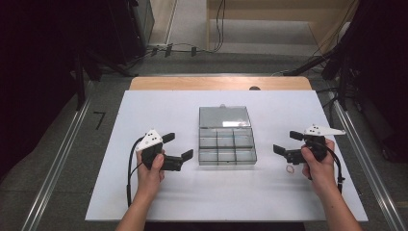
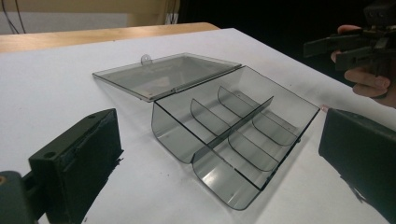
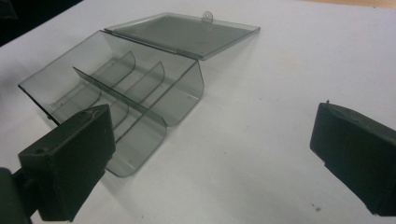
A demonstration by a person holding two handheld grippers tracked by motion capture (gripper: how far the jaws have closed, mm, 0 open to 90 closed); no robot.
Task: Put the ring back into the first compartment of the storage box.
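A clear grey compartment box lies open at the middle of the white table, its lid folded flat behind it. The compartments hold nothing. My left gripper rests left of the box, open and pointing at it. To the box's right my right gripper is also open, facing the box. In the left gripper view the box and lid lie ahead between the spread jaws of the left gripper, and the right gripper shows beyond. From the right gripper the box sits ahead to the left.
A small pale ring lies on the white table top just under the right hand. A wooden strip runs along the table's far edge. Metal rails flank the table on the floor, and cables lie beyond.
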